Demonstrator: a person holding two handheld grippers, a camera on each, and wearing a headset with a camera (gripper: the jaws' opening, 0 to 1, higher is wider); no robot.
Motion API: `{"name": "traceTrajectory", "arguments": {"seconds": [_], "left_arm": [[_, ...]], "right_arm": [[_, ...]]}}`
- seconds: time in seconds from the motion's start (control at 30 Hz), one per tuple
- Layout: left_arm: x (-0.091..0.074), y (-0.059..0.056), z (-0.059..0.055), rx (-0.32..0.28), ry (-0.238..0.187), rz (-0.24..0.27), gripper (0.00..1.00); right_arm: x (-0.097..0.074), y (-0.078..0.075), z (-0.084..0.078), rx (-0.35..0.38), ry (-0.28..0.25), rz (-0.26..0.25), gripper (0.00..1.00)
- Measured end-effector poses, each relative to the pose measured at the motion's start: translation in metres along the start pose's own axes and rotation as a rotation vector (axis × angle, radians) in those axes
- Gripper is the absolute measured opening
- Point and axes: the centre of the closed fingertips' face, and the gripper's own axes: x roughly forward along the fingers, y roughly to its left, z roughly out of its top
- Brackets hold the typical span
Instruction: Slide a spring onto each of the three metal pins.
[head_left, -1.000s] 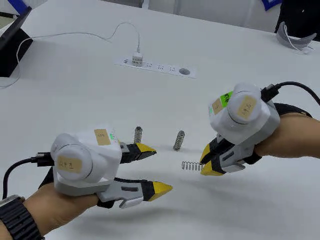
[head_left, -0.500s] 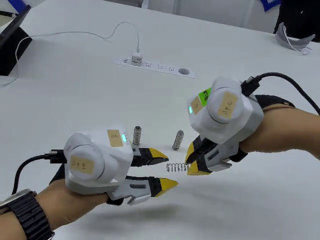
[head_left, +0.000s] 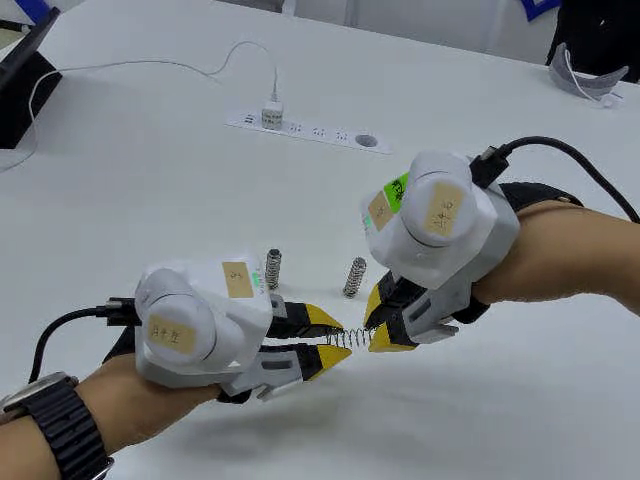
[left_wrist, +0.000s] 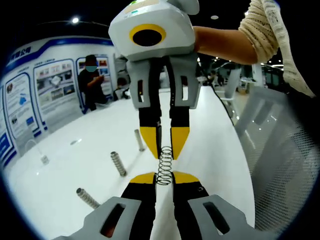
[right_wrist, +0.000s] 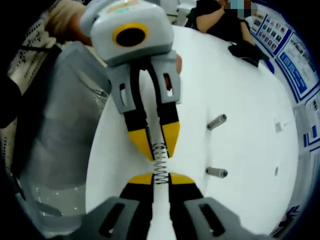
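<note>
A loose spring (head_left: 352, 337) hangs level above the white table (head_left: 150, 200), gripped at both ends. My left gripper (head_left: 335, 337) is shut on its left end and my right gripper (head_left: 377, 323) on its right end. In the left gripper view the spring (left_wrist: 164, 165) runs from my own jaws to the right gripper (left_wrist: 165, 145) facing them. The right gripper view has the spring (right_wrist: 160, 162) reaching to the left gripper (right_wrist: 157, 145). Two pins wearing springs (head_left: 272, 268) (head_left: 355, 277) stand just behind. A bare pin (left_wrist: 140, 140) stands beyond them in the left gripper view.
A white power strip (head_left: 310, 132) with a plugged-in cable lies at the back of the table. A black device (head_left: 25, 85) sits at the far left edge. A person (left_wrist: 91, 80) stands by wall posters in the distance.
Both grippers moved toward each other, the right one carrying the spring leftward. The left gripper's jaws narrowed from wide open and closed on the spring's free end.
</note>
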Motion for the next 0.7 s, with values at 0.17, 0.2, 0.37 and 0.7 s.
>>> {"name": "traceTrajectory", "arguments": {"seconds": [0.17, 0.2, 0.37, 0.7], "left_arm": [[0.0, 0.002, 0.0, 0.003, 0.002, 0.005, 0.12], [0.0, 0.002, 0.0, 0.003, 0.003, 0.005, 0.12], [0.0, 0.0, -0.001, 0.004, 0.007, 0.004, 0.11], [-0.002, -0.001, 0.0, 0.008, 0.007, 0.003, 0.11]], "right_arm": [[-0.006, 0.0, 0.005, 0.0, -0.009, -0.007, 0.12], [-0.007, 0.0, 0.007, 0.0, -0.012, -0.007, 0.12], [-0.015, 0.002, 0.018, -0.002, -0.04, -0.01, 0.12], [-0.021, 0.005, 0.036, -0.023, -0.076, -0.017, 0.12]]}}
